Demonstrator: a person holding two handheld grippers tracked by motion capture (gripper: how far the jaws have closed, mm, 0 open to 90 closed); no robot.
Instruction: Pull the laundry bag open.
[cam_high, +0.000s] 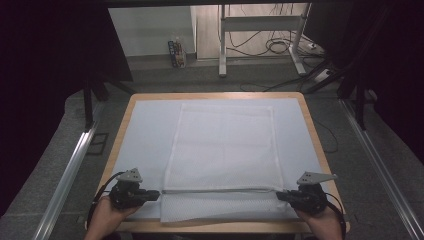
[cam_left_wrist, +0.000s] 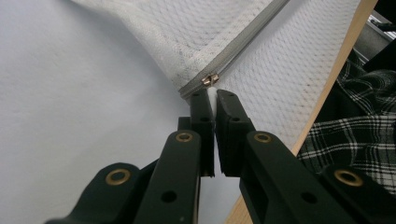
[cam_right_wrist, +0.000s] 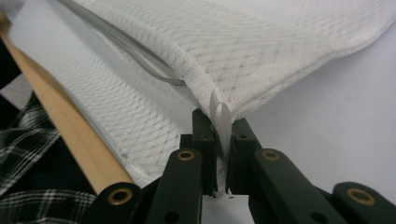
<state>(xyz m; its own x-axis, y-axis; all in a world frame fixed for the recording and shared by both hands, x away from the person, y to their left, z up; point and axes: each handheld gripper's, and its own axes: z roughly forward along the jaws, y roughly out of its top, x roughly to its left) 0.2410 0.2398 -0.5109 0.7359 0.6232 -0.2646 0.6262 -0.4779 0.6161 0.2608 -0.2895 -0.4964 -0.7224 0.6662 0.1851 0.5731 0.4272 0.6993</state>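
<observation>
The white mesh laundry bag (cam_high: 225, 150) lies flat in the middle of the pale blue mat (cam_high: 145, 135), its zipper (cam_high: 220, 190) running across close to the mat's near edge, with a strip of mesh folded toward the person below it. At the zipper's left end, the left gripper (cam_high: 156, 193) has its 2 jaws pinched nearly shut on a small white tab of fabric just beside the brass zipper pull (cam_left_wrist: 210, 79). At the zipper's right end, the right gripper (cam_high: 280, 195) is likewise clamped almost closed on a thin white tab (cam_right_wrist: 222, 126) at the bag's corner seam. The step in hand looks like stretching or lifting the bag by these 2 ends. To do it well, both grips should hold on the tabs without slipping toward the mesh, and the 2 hands should pull apart evenly along the zipper line so the bag stays taut and square to the mat. Any lift should be level on both sides, since uneven height would likely skew the bag and drag its far edge across the mat toward the wooden table edge (cam_high: 220, 227).
</observation>
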